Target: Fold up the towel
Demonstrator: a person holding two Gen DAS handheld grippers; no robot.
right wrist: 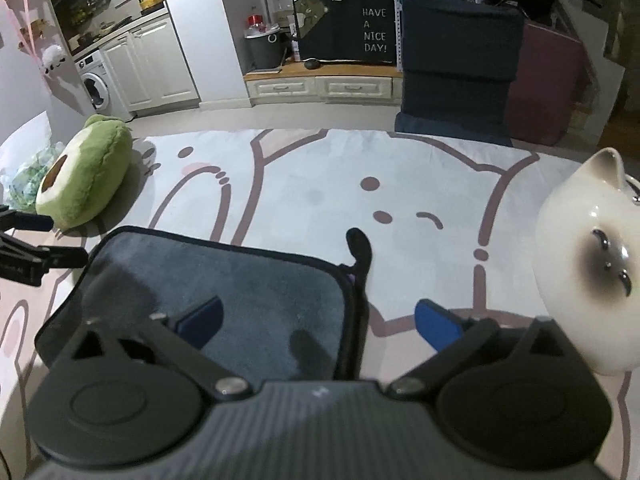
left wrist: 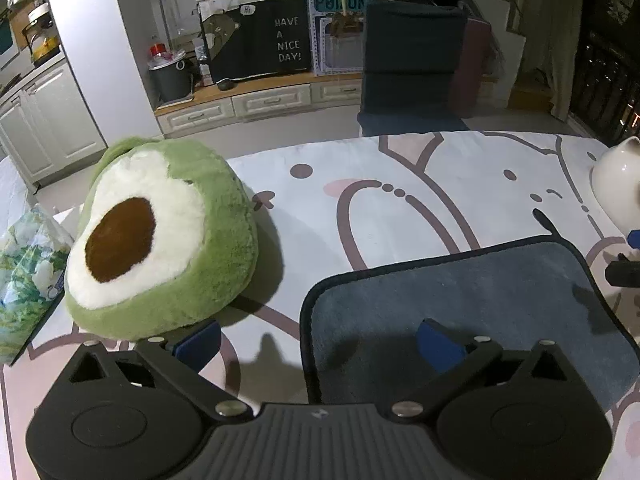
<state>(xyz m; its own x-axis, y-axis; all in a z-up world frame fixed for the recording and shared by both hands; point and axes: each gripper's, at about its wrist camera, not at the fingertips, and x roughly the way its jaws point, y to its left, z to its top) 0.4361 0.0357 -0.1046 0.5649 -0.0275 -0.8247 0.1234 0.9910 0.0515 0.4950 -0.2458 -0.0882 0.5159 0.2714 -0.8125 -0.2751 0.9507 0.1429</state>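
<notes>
A grey-blue towel (left wrist: 472, 300) with a black hem lies flat on the cartoon-print table cover; it also shows in the right wrist view (right wrist: 224, 280), with a black hanging loop (right wrist: 360, 246) at its far right corner. My left gripper (left wrist: 320, 342) is open, hovering over the towel's near left edge, one finger on each side of the hem. My right gripper (right wrist: 320, 320) is open, straddling the towel's right edge. The right gripper's tip (left wrist: 624, 268) shows at the right of the left wrist view. The left gripper's tip (right wrist: 28, 240) shows at the left of the right wrist view.
A green avocado plush (left wrist: 160, 240) sits left of the towel, also seen in the right wrist view (right wrist: 84, 176). A tissue pack (left wrist: 28, 280) lies at the far left. A white cat-shaped ceramic pot (right wrist: 592, 264) stands right of the towel. A dark chair (left wrist: 412, 60) stands beyond the table.
</notes>
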